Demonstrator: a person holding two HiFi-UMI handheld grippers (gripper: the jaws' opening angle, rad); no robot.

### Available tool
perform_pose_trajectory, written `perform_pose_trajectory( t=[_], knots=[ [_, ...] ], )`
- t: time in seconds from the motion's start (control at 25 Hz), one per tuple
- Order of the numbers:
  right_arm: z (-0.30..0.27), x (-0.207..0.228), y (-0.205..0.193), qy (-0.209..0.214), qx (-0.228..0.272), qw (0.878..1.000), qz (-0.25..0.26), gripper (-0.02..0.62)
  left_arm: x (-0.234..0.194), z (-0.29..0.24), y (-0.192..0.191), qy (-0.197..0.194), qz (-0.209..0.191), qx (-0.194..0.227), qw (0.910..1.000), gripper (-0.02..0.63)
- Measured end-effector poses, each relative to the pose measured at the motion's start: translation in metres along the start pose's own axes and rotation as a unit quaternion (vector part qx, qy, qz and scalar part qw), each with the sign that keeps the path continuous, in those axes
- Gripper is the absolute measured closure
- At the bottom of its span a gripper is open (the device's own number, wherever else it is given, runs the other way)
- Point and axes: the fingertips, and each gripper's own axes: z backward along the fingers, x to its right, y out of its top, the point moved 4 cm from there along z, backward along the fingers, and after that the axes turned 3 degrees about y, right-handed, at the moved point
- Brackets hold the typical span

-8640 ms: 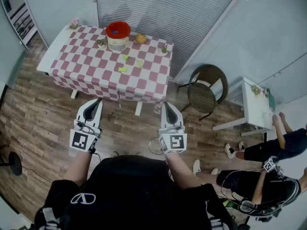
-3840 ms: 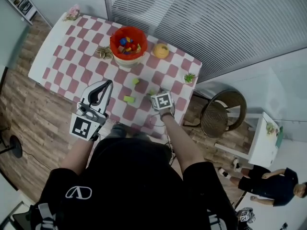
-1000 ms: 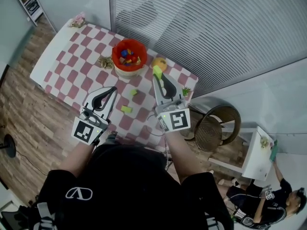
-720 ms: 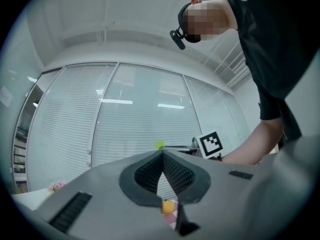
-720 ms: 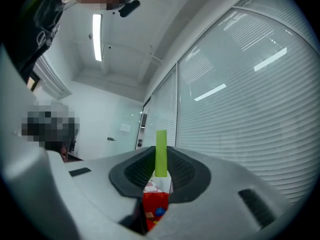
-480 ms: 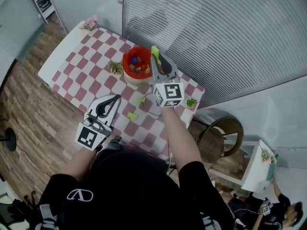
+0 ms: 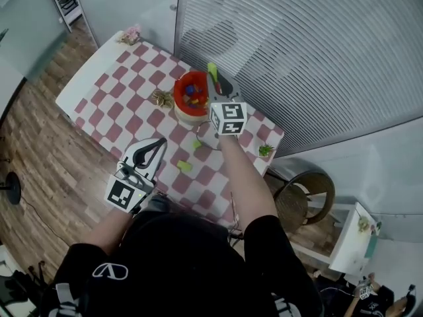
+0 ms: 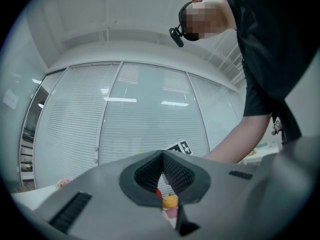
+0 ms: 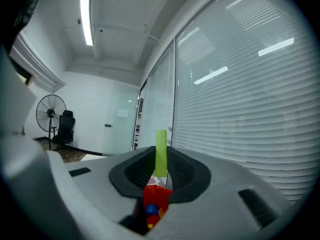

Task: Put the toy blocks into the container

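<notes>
Left claw point(image 7: 156, 149) hangs nearest the body, jaws together on nothing. The loose green blocks point(image 7: 184, 166) lie on the checkered table point(image 7: 99, 84) just ahead of its tips.

The real change is further out. A second ago the right claw point(image 7: 215, 78) was short of the red container point(image 7: 180, 88). Now it's up at the rim, pinching a lime block point(image 7: 212, 69) upright. The container sits right below those jaws, so I'd guess letting go comes next, then two more trips.
</notes>
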Motion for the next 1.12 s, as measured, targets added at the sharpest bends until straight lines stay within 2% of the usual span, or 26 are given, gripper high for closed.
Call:
perform_pose_trajectory(
  t=[0.28, 0.6, 0.92, 1.12],
  knots=[
    [-0.021, -0.001, -0.044, 0.017, -0.078, 0.997, -0.005, 0.521, -0.006, 0.002, -0.003, 0.005, -0.004, -0.002, 1.0000, 0.600],
    [-0.039, -0.009, -0.098, 0.048, -0.182, 0.982, -0.023, 0.520, -0.009, 0.006, -0.009, 0.013, 0.003, -0.009, 0.9999, 0.600],
    [-0.038, -0.008, -0.115, 0.046, -0.203, 0.977, -0.037, 0.518, -0.011, 0.006, -0.009, 0.016, 0.002, -0.011, 0.9998, 0.600],
    [-0.038, -0.006, -0.123, 0.032, -0.217, 0.975, -0.035, 0.483, -0.009, 0.006, -0.010, 0.014, 0.001, -0.009, 0.9999, 0.600]
  ],
)
